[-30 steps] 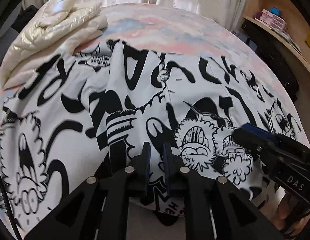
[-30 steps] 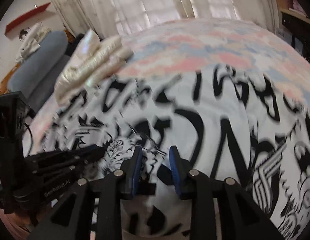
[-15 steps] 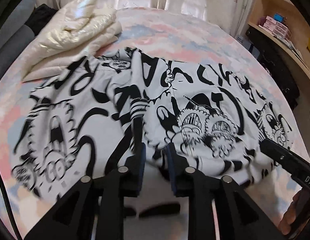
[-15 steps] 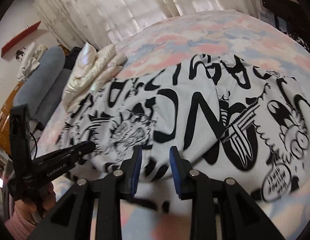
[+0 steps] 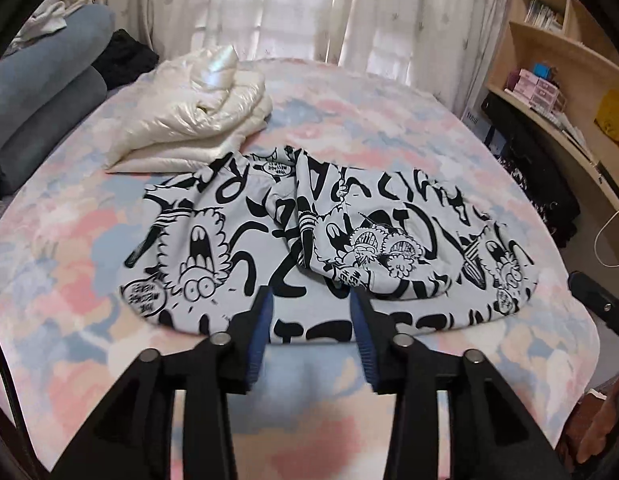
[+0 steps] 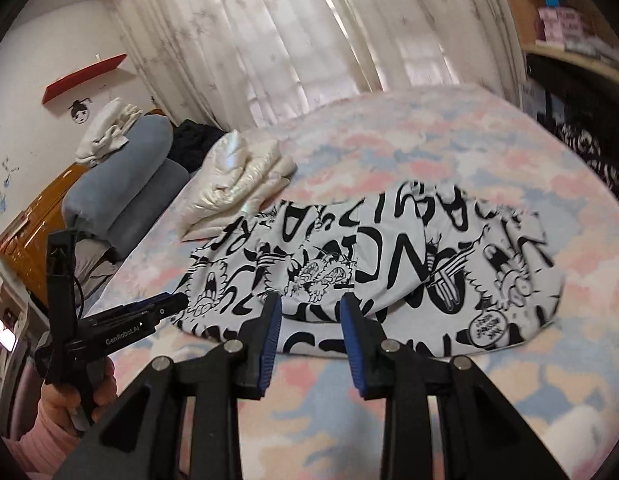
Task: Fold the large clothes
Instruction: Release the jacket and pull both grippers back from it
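So we've got the printed garment (image 5: 329,240) lying in a folded bundle on the pastel bedspread (image 5: 349,120), roughly in the middle of it. It's white-grey with big black cartoon faces and lettering all over, and one flap is doubled over on top near its center. Just beyond the garment's far left corner sits a cream puffer jacket (image 5: 197,116), folded up, its near edge touching or almost touching the print; the fisheye makes that hard to call.

Our left gripper (image 5: 311,320) hangs over the garment's near edge with its blue-padded fingers (image 5: 259,332) spread apart and nothing between them. Our right gripper (image 6: 309,320) is in the same state: jaws apart, empty, sitting just at the garment's near hem. In the right wrist view we can see the left gripper's body off to the garment's left, with a hand (image 6: 69,400) in a pink sleeve wrapped around its handle.

Further left of the garment, past the jacket, there are grey-blue bolster cushions (image 6: 121,184). Behind it all hang sheer curtains (image 5: 309,12), and wooden shelves (image 5: 549,60) stand off to the garment's right.
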A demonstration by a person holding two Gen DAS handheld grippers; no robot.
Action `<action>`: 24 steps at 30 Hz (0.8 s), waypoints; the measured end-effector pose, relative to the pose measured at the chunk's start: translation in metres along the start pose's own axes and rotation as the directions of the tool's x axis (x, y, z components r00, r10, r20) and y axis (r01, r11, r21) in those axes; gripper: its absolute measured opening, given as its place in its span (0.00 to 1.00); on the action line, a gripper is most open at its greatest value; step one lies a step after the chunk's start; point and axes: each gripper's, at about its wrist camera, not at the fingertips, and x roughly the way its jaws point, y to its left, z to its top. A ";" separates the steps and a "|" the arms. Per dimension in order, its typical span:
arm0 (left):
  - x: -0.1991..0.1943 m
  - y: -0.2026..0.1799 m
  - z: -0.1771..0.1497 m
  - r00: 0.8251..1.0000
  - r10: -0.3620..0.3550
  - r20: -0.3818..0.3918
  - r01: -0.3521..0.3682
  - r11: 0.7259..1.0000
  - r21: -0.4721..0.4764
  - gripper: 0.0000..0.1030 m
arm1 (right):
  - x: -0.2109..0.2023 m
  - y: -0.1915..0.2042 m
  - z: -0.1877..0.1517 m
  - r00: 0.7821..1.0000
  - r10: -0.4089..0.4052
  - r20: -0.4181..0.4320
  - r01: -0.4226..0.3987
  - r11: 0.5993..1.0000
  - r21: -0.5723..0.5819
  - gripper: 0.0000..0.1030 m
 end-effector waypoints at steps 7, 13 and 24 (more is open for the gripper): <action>-0.032 0.008 -0.012 1.000 -0.010 0.029 0.010 1.000 -0.001 0.45 | -0.042 0.027 0.000 0.997 -0.057 -0.047 0.049 0.985 -0.167 0.30; -0.028 0.020 -0.024 1.000 -0.001 0.004 0.001 1.000 -0.013 0.47 | -0.036 0.033 -0.011 0.994 -0.103 -0.036 0.094 0.976 -0.196 0.33; 0.030 0.064 -0.071 0.992 -0.044 -0.120 0.028 0.991 -0.134 0.60 | 0.019 0.031 -0.041 0.997 -0.073 -0.018 0.071 0.993 -0.091 0.33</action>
